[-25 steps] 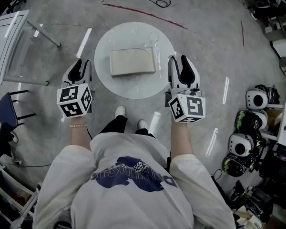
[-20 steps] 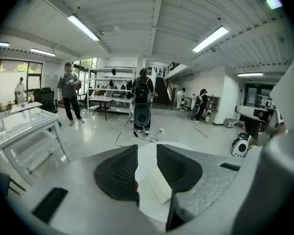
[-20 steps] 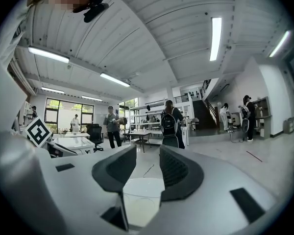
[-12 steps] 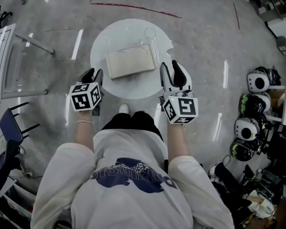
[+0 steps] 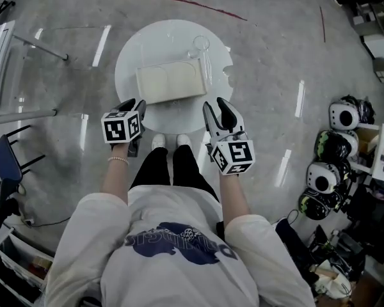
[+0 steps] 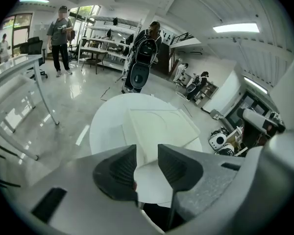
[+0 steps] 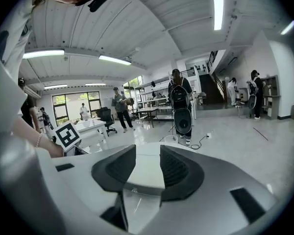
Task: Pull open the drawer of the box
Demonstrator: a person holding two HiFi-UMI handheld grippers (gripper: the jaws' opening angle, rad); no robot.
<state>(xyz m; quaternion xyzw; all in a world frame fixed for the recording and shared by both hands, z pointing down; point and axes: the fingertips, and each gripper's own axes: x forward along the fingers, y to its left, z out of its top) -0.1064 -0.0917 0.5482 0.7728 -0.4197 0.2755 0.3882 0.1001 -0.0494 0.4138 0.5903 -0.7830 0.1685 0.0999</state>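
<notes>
A flat cream box (image 5: 171,82) lies on the round white table (image 5: 131,56), and no drawer stands out from it. In the head view my left gripper (image 5: 133,105) hovers at the table's near-left edge. Its jaws are opening, with nothing between them. My right gripper (image 5: 216,108) is open and empty at the near-right edge, a little short of the box's right corner. The left gripper view looks down past my left gripper (image 6: 147,164) onto the box (image 6: 159,126). The right gripper view looks low across the box top (image 7: 146,173) through the gap of my right gripper (image 7: 148,166).
A clear glass (image 5: 200,43) stands on the table behind the box. Several helmets (image 5: 336,144) are stacked on the floor at the right. A glass-topped desk (image 5: 0,62) and a blue chair (image 5: 5,158) stand at the left. A person's feet (image 5: 169,142) are under the table's near edge.
Both grippers have come in from the table's sides to its near edge and stand closer together. The person has stepped up to the table.
</notes>
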